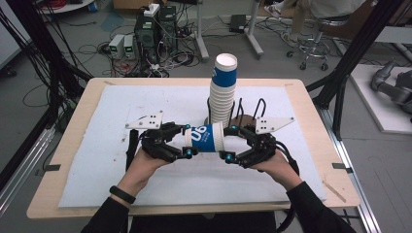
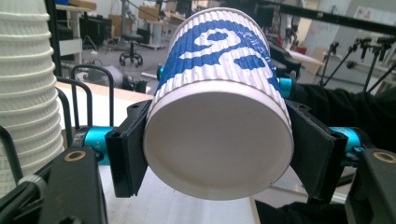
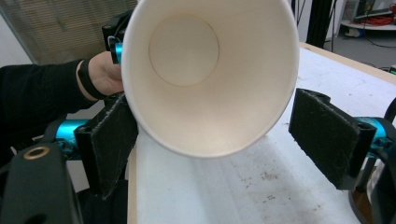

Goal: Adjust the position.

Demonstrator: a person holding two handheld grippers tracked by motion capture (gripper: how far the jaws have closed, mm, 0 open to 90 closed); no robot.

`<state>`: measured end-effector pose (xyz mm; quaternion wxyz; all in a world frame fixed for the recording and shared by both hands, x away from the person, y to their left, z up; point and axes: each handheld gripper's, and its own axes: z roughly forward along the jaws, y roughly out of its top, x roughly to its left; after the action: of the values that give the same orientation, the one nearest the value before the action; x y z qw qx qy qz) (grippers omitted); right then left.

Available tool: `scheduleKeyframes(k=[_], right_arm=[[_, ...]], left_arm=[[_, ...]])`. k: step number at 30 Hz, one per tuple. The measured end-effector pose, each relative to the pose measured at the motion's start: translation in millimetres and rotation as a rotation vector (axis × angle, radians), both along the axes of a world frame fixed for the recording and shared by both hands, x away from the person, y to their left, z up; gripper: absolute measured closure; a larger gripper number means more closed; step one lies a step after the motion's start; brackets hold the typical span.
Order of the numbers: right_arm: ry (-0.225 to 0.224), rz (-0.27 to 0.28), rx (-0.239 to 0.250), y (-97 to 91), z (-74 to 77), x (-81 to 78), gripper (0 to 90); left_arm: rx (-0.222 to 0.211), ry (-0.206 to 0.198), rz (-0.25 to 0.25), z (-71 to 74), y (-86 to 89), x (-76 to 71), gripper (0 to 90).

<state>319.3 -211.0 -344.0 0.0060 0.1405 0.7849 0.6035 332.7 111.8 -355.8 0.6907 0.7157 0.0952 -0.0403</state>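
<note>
Table (image 1: 73, 145): one cup stack (image 1: 222, 94) | left claw (image 1: 188, 141) clamps one cup (image 1: 204, 137) | right claw (image 1: 232, 143) open around rim

The left gripper (image 2: 218, 151) clamps a blue-and-white paper cup (image 2: 219, 112) beside a cup stack (image 2: 25, 84)

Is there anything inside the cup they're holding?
Empty. The right gripper view looks straight into the paper cup and shows only its bare white bottom.

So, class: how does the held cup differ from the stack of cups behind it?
The held cup lies on its side, off the table; the stack stands upright on it. The held cup is single, gripped by the left claw; the stack is many nested cups, untouched. Both are white ribbed paper with blue print.
</note>
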Motion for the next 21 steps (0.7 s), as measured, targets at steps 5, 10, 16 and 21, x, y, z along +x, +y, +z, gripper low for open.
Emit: scheduleKeyframes(k=[5, 10, 16, 21], right_arm=[[0.018, -0.015, 0.02, 6.9, -2.3, -1.4, 16.4], [0.045, -0.012, 0.054, 11.6, -4.5, -2.3, 16.2], [0.078, 0.015, 0.101, 8.6, -4.0, 0.3, 18.1], [0.06, 0.026, 0.082, 7.6, -3.8, 1.5, 19.8]], left_arm=[[-0.016, -0.001, -0.005, -1.4, -3.1, -1.2, 29.4], [-0.034, 0.021, -0.018, -7.4, -8.4, -1.8, 29.4], [-0.027, 0.023, -0.029, -7.6, -9.0, -2.0, 29.4], [0.015, 0.025, -0.026, -6.5, -10.3, -2.0, 29.2]])
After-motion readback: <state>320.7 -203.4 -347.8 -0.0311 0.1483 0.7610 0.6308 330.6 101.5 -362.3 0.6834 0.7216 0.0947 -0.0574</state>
